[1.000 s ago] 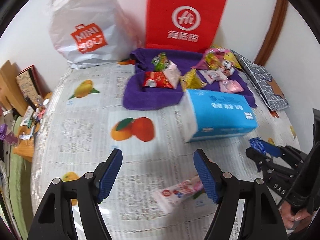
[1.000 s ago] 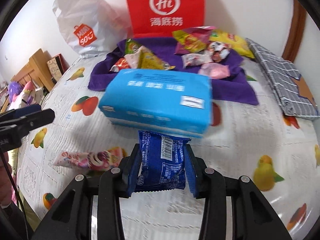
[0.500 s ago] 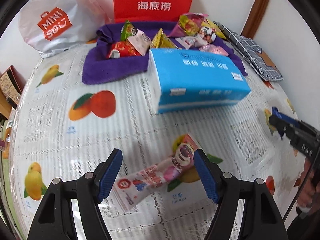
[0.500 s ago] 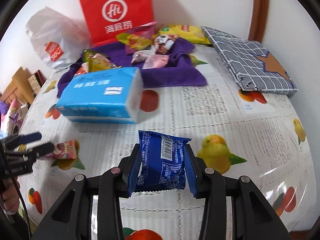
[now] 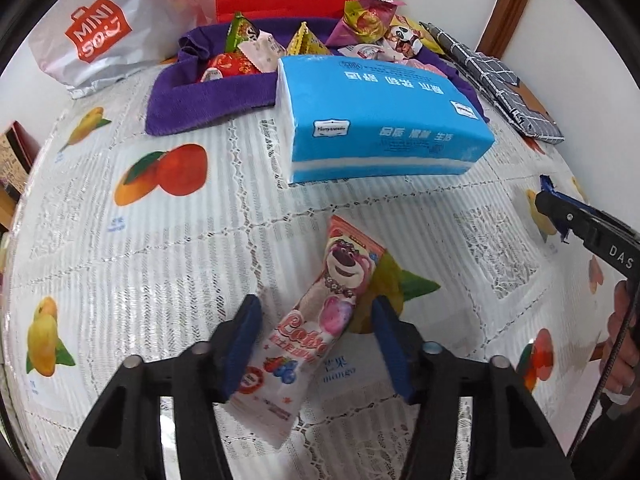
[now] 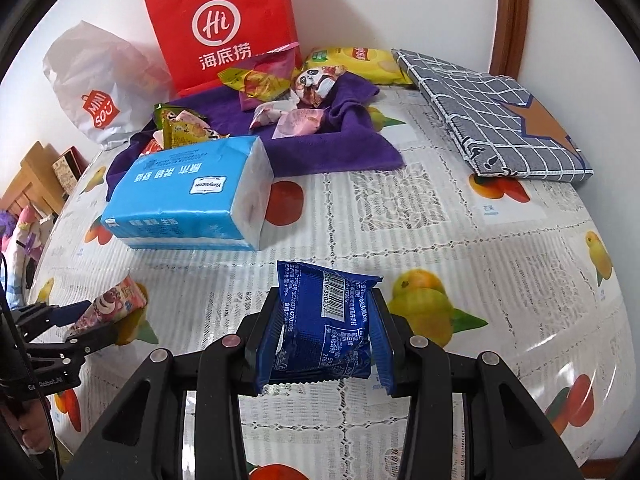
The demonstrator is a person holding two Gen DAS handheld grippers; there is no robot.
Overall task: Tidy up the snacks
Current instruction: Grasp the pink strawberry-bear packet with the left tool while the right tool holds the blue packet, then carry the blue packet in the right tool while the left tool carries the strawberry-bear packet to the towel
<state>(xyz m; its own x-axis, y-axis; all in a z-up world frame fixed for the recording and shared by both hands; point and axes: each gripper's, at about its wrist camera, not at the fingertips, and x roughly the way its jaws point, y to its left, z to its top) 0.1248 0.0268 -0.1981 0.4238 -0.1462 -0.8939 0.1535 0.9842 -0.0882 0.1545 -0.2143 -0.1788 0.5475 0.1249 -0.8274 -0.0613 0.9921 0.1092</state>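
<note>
Straddling a pink bear-print snack packet [image 5: 320,320] that lies flat on the fruit-print tablecloth [image 5: 120,248], the left gripper [image 5: 316,346] has its 2 blue pads spread wide, 1 on each side of the wrapper; whether they touch it is unclear. The right gripper [image 6: 324,338] is clamped on a dark blue snack packet [image 6: 326,320], barcode side up, above the cloth. Beyond both sits a blue tissue pack [image 5: 380,120], and behind it a purple towel [image 6: 320,148] carries several loose snacks. Farthest back stand a red paper bag [image 6: 224,28] and a white MINISO bag [image 5: 100,28] against the wall.
</note>
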